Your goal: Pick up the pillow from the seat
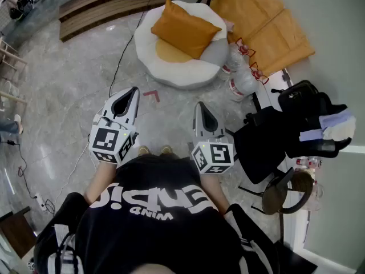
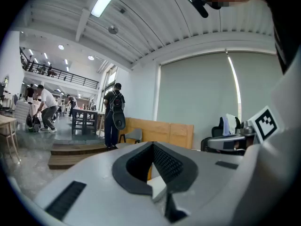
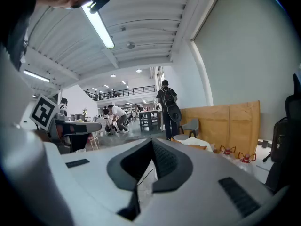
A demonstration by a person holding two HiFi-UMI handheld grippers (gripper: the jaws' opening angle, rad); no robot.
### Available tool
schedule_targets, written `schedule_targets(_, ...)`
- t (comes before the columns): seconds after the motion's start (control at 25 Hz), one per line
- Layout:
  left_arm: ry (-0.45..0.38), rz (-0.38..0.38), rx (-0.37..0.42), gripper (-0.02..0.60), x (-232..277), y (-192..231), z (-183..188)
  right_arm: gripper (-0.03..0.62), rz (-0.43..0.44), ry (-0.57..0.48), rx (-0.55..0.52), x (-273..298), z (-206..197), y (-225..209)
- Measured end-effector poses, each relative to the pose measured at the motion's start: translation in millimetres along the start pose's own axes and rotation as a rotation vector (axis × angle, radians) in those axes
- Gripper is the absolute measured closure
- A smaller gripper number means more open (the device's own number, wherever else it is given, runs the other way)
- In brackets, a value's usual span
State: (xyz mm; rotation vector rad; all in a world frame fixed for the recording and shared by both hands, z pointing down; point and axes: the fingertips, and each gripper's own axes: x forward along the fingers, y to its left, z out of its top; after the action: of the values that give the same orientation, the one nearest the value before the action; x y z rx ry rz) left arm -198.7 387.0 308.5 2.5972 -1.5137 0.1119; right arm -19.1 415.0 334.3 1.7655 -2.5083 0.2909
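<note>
An orange pillow [image 1: 185, 28] lies tilted on a round white cushioned seat [image 1: 171, 73] on the floor at the far middle of the head view. A grey cushion [image 1: 215, 51] sits beside it. My left gripper [image 1: 134, 89] and right gripper [image 1: 201, 104] hover side by side above the marble floor, well short of the seat, both shut with nothing between the jaws. In the right gripper view the seat [image 3: 195, 143] and a strip of the pillow [image 3: 197, 147] show just past the right gripper [image 3: 153, 142]. The left gripper [image 2: 153, 147] hides most of the seat in its own view.
Large water bottles [image 1: 242, 79] stand right of the seat. A black office chair [image 1: 285, 136] with clothes stands at the right. Wooden boards [image 1: 262, 21] lean behind the seat. A black cable [image 1: 122, 56] crosses the floor. A person with a backpack [image 3: 168, 108] stands farther off.
</note>
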Motion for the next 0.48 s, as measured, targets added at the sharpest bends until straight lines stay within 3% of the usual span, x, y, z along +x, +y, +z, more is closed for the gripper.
schedule_targets(0.48, 0.001, -0.009, 0.001, 0.572, -5.3, 6.7, -0.6, 0.572, -0.005, -0.019, 0.015, -1.1, 1.3, 7.2)
